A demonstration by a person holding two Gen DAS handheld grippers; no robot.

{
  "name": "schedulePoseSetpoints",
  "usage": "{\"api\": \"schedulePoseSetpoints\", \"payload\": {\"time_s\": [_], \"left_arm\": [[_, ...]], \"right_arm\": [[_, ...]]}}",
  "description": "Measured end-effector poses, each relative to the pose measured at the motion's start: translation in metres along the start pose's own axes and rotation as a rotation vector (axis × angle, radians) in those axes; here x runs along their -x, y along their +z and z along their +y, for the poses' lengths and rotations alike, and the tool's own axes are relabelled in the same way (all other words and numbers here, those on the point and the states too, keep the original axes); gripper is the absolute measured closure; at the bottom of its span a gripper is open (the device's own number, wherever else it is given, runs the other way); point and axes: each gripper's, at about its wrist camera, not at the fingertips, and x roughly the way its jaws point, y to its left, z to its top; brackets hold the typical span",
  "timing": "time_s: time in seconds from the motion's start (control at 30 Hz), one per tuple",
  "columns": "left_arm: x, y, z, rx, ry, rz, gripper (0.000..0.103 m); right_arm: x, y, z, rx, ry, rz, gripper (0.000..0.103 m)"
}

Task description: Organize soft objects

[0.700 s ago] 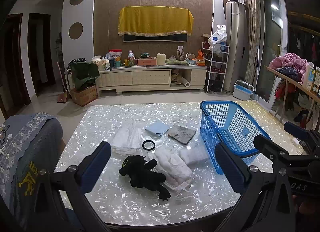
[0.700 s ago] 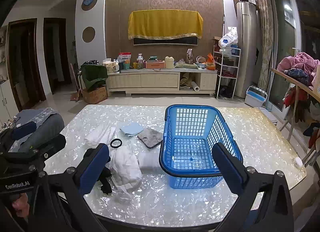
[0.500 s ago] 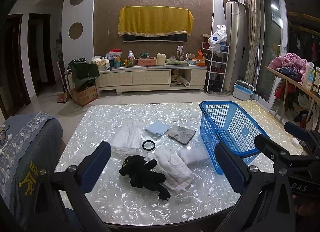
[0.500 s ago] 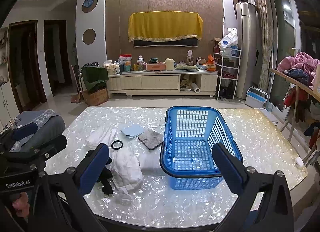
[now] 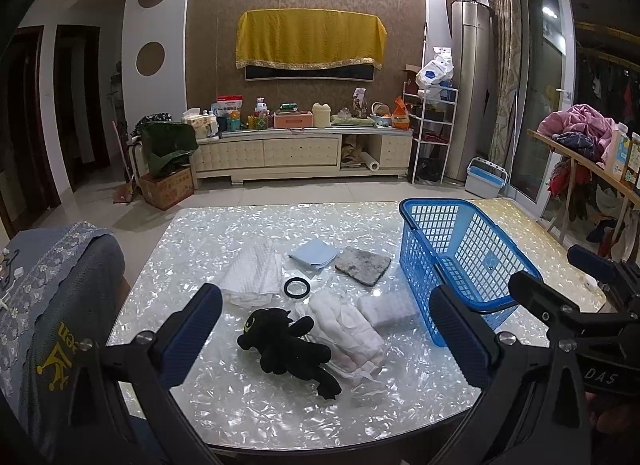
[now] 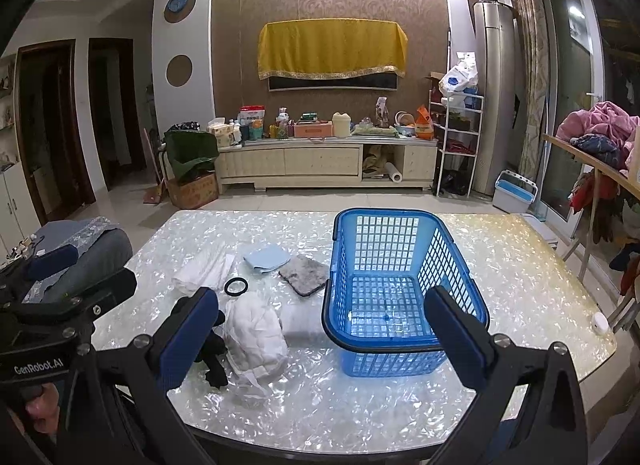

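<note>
A black plush toy (image 5: 286,343) lies on the pearly table (image 5: 240,417) near its front edge. Beside it are a white padded bundle (image 5: 346,325), a folded white cloth (image 5: 386,311), a white towel (image 5: 254,273), a light blue cloth (image 5: 314,255), a grey pad (image 5: 362,265) and a black ring (image 5: 298,288). An empty blue basket (image 6: 400,289) stands to their right. My left gripper (image 5: 326,341) hangs open above the plush, holding nothing. My right gripper (image 6: 320,341) is open in front of the basket, its left finger hiding part of the plush (image 6: 214,357).
A chair with a grey-blue cover (image 5: 52,305) stands at the table's left side. A small white round object (image 6: 600,321) lies near the table's right edge. Behind the table are a long TV cabinet (image 5: 296,151), a shelf rack (image 5: 434,133) and a clothes-laden side table (image 5: 576,145).
The right wrist view has shifted slightly, with the basket a little lower in frame; the left gripper has stayed still. Nothing on the table has moved.
</note>
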Motion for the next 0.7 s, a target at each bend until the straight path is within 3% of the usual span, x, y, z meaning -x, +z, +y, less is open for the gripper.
{"api": "schedulePoseSetpoints", "payload": {"time_s": [0.7], "left_arm": [[-0.0004,-0.0028,-0.0015,-0.013,-0.007,0.009,0.000]], "right_arm": [[-0.0014,-0.0038,-0.0018,-0.001,0.000,0.017,0.000]]}}
